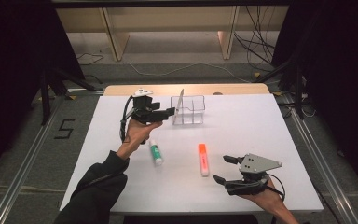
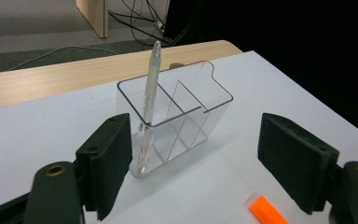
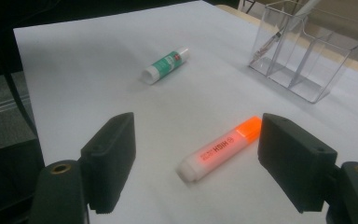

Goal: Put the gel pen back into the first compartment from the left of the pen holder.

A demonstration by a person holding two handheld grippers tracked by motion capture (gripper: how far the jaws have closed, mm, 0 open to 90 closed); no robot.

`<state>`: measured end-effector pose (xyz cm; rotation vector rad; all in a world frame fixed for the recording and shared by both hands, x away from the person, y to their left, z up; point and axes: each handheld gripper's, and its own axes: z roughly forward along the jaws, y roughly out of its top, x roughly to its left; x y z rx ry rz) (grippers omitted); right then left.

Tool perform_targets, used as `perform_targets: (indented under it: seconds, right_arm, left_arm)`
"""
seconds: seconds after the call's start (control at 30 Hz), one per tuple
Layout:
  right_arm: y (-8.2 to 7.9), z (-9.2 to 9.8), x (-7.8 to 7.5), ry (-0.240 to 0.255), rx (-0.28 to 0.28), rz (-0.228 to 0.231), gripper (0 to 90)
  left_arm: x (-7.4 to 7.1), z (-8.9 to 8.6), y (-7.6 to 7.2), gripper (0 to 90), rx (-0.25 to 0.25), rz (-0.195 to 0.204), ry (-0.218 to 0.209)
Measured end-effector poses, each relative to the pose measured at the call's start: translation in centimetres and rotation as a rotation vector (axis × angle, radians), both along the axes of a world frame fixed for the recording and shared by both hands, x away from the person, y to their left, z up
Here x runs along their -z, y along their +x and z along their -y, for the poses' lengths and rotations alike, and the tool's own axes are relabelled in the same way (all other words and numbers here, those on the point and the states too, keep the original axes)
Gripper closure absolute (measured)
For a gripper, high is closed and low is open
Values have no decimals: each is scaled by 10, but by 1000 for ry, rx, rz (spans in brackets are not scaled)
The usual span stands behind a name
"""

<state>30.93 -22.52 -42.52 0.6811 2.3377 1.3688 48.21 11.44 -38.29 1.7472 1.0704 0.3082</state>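
A clear plastic organizer (image 1: 188,110) with several compartments stands at the back middle of the white table (image 1: 242,130). A clear pen (image 1: 181,99) leans upright in its left compartment. My left gripper (image 1: 170,112) hovers just left of the organizer, open, with nothing between its pads. The left gripper view looks between the wide jaws (image 2: 194,120) at the organizer (image 2: 177,116) and the pen (image 2: 149,93). An orange highlighter (image 1: 203,159) lies flat mid-table. My right gripper (image 1: 219,168) is open just right of it; in its own view the highlighter (image 3: 221,148) lies ahead of the jaws (image 3: 196,123).
A green and white glue stick (image 1: 156,152) lies left of the highlighter, below my left hand. A wooden strip (image 1: 121,89) borders the table's far edge. Metal rails, cables and shelving legs sit on the floor around the table.
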Motion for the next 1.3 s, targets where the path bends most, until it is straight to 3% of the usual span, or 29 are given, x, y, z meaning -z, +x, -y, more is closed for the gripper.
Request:
perform_targets:
  seconds: [0.33, 0.77, 1.3]
  right_arm:
    - [2, 1, 1, 14, 33, -35, 281]
    - [5, 1, 3, 9, 52, -67, 275]
    - [12, -1, 8, 15, 134, -147, 258]
  left_arm:
    - [1, -15, -15, 250, 20, -9, 26]
    - [10, -24, -33, 242, 7, -47, 62]
    - [18, -33, -71, 229, 37, -10, 16]
